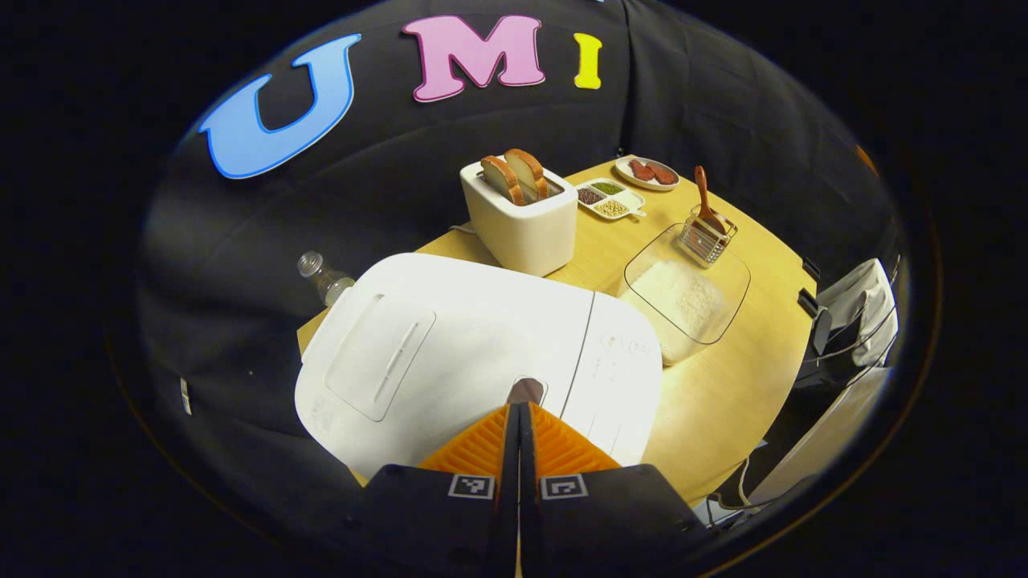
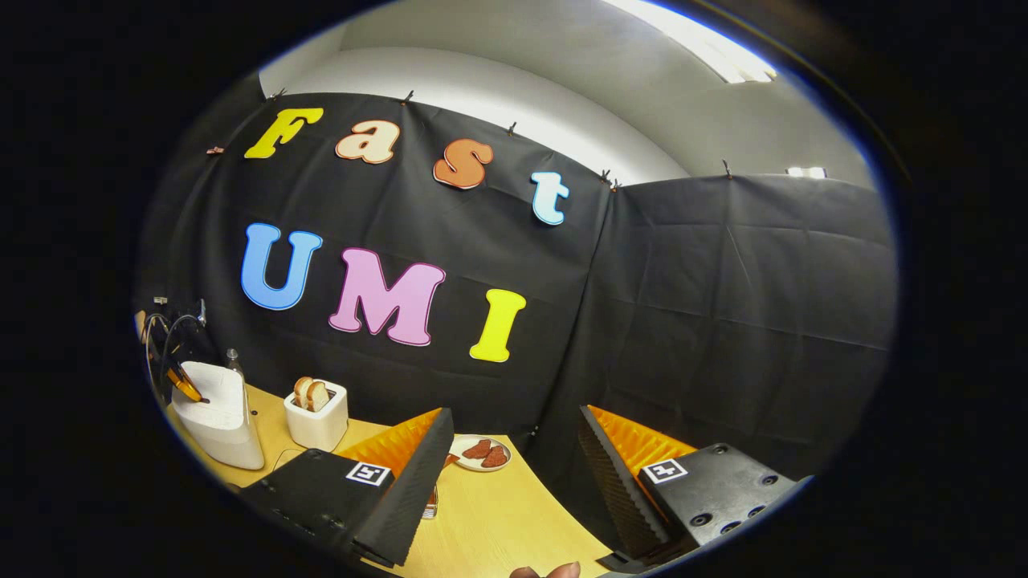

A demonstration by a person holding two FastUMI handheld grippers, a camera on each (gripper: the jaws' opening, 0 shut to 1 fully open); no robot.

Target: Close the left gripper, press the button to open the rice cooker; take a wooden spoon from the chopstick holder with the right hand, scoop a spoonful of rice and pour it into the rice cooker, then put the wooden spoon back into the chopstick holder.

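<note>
Down low in the left gripper view, left claw [image 1: 519,413] pressed fully together, tips right at the dark button [image 1: 526,391] on the front edge of the white rice cooker [image 1: 450,353]; lid flat and shut. Beyond the cooker on the wooden bench [image 1: 723,385], a white toaster [image 1: 522,221] with two bread slices [image 1: 514,177] standing in its slots; to its right a divided dish of grains [image 1: 608,199] and a small plate of reddish pieces [image 1: 647,172]. Nearer, a clear tray of rice [image 1: 683,293]; just behind it a wire chopstick holder [image 1: 707,235] with the wooden spoon [image 1: 705,197] upright inside, handle leaning slightly left. Behind the cooker's far left corner, a clear bottle [image 1: 321,277].

Over in the right gripper view, right claw [image 2: 514,474] spread wide, holding nothing, raised above the bench [image 2: 490,514] and aimed at the wall; rice cooker [image 2: 217,421], toaster [image 2: 320,417] and the plate [image 2: 482,453] far off at lower left.
</note>
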